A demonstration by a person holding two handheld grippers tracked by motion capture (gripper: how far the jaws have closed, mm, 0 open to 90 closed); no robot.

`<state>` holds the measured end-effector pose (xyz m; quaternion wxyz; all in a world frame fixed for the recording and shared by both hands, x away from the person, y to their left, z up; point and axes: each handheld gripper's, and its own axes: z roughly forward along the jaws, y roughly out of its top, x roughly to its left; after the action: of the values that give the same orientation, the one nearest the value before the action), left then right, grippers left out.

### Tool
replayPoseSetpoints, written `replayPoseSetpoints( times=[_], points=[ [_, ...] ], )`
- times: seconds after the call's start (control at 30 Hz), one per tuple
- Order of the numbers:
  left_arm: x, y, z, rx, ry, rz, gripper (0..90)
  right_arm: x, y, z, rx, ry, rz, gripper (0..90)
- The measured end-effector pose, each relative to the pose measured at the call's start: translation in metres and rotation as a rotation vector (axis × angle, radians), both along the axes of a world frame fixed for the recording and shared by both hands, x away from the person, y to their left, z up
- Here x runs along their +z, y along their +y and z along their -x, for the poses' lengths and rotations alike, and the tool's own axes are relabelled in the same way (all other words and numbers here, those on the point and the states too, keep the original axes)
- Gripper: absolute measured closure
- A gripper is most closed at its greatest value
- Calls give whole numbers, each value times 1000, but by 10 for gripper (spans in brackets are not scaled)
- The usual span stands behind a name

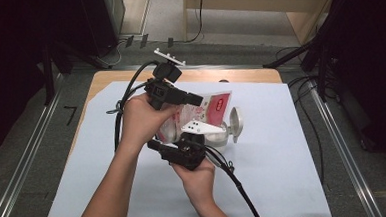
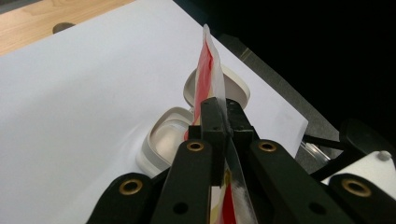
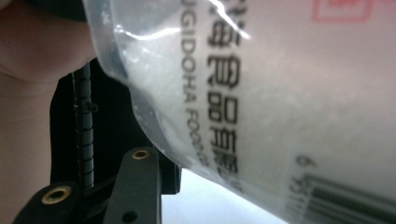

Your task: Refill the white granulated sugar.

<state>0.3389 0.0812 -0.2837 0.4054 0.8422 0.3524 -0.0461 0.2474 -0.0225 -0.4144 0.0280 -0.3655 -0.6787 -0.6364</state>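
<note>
A clear pouch (image 1: pixel 214 106) with red and white print and white grains inside hangs over the table. My left gripper (image 1: pixel 197 99) is shut on its flat top edge; in the left gripper view the jaws (image 2: pixel 223 110) pinch the pouch (image 2: pixel 208 70) edge-on. Below it sits a white container (image 2: pixel 161 140) with its hinged lid (image 2: pixel 233 86) open. My right gripper (image 1: pixel 159 143) is at the pouch's lower end. In the right gripper view the pouch (image 3: pixel 289 93) covers the jaw tips. One jaw stands far left, so I cannot tell its state.
A white sheet (image 1: pixel 284 174) covers most of the wooden table (image 1: pixel 114 76). The container (image 1: pixel 218 137) and its lid (image 1: pixel 236 122) stand near the middle, right of both hands. Black cables trail from both grippers. Dark stands and floor cables surround the table.
</note>
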Motion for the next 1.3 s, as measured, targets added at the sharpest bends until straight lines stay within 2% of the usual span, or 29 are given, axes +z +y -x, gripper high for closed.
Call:
replayPoseSetpoints(
  times=[0.13, 0.23, 0.33, 0.37, 0.43, 0.63, 0.67, 0.87, 1.0, 1.1, 1.3],
  points=[
    [-1, -3, 0, -7, 0, 2, 897, 1, 0, 0, 3, 15, -4, 624],
    [-2, -8, 1, -13, -9, -9, 878, 0, -1, -3, 6, 51, -35, 627],
    [-3, -9, -2, -20, 6, 4, 861, 0, -2, -3, 7, 72, -54, 627],
    [-3, -10, -3, -21, 13, -8, 864, 0, -2, -3, 7, 73, -55, 627],
    [-2, -11, -4, -26, 11, -13, 879, 0, -3, -4, 4, 69, -59, 626],
    [4, -16, -9, -45, 17, -78, 892, 2, -2, -6, 8, 65, -80, 622],
    [4, -17, -9, -44, 19, -73, 894, 2, -2, -7, 8, 57, -76, 622],
    [7, -23, -14, -63, 20, -114, 896, 4, -4, -9, 14, 42, -68, 620],
    [6, -25, -16, -58, 31, -98, 895, 5, -5, -8, 9, 35, -59, 615],
    [6, -26, -17, -69, 37, -112, 895, 4, -6, -9, 10, 34, -61, 615],
    [4, -28, -18, -70, 43, -107, 894, 3, -7, -9, 8, 35, -56, 618]
  ],
)
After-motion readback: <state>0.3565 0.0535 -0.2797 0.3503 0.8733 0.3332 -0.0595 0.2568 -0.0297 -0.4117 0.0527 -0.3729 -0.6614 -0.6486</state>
